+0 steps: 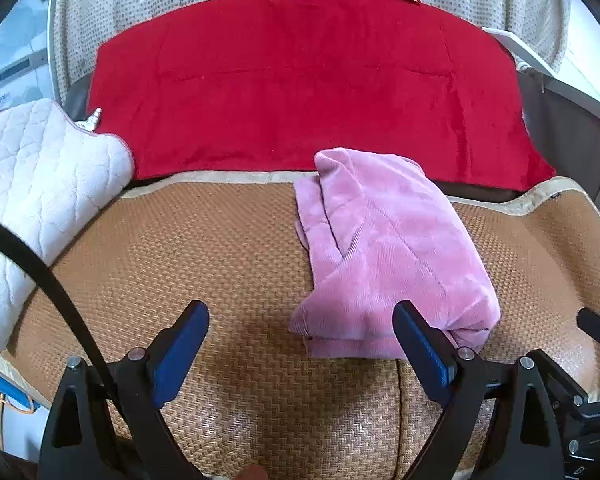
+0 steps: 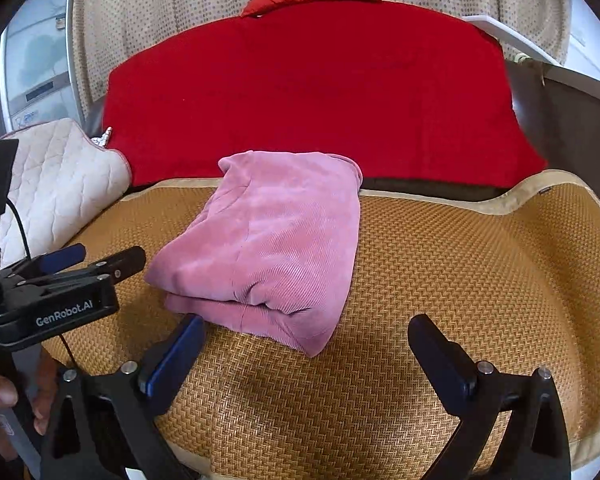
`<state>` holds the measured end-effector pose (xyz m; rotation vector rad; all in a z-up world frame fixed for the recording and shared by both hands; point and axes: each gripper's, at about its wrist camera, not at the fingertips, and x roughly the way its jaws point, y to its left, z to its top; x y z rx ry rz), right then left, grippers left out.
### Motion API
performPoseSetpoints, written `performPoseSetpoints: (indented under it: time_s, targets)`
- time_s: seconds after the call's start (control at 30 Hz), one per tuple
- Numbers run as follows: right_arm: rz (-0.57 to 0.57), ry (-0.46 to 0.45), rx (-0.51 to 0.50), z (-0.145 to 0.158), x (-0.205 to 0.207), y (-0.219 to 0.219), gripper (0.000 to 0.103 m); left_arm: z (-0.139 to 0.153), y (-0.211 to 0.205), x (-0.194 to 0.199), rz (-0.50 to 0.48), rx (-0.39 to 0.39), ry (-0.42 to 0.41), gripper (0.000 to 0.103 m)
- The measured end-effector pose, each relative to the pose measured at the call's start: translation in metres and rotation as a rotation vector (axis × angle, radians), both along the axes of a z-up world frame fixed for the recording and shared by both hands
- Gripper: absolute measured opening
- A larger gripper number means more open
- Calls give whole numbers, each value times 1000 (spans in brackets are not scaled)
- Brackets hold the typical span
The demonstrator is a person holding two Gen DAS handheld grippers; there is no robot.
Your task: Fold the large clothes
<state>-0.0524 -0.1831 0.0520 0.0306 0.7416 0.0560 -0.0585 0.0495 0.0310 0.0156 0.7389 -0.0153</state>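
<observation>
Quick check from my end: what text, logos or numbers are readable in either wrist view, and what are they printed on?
"GenRobot.AI": white lettering on the black body of the left claw, seen in the right wrist view.
White appliance at far left: dark panel and a faint mark below it, too blurred to read.
Nothing else legible.

Your woven tan rattan mat (image 2: 460, 264) lies bare right of the folded pink corduroy garment (image 2: 268, 240). On the left, a white quilted cushion (image 1: 40, 184) crowds its edge; behind, a red plush blanket (image 1: 300, 88) borders it.
</observation>
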Motion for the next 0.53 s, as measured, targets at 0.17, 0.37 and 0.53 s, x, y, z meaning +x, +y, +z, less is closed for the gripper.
performPoseSetpoints:
  time_s: [0.17, 0.37, 0.53]
  targets:
    - [-28, -5, -5, 1, 3, -4, 103, 4, 1, 1, 7, -3, -3, 96]
    - [-21, -2, -9, 0, 7, -3, 103, 7, 1, 4, -2, -12, -2, 96]
    - [-11, 0, -18, -1, 14, -1, 103, 12, -2, 6, -30, -29, -27, 96]
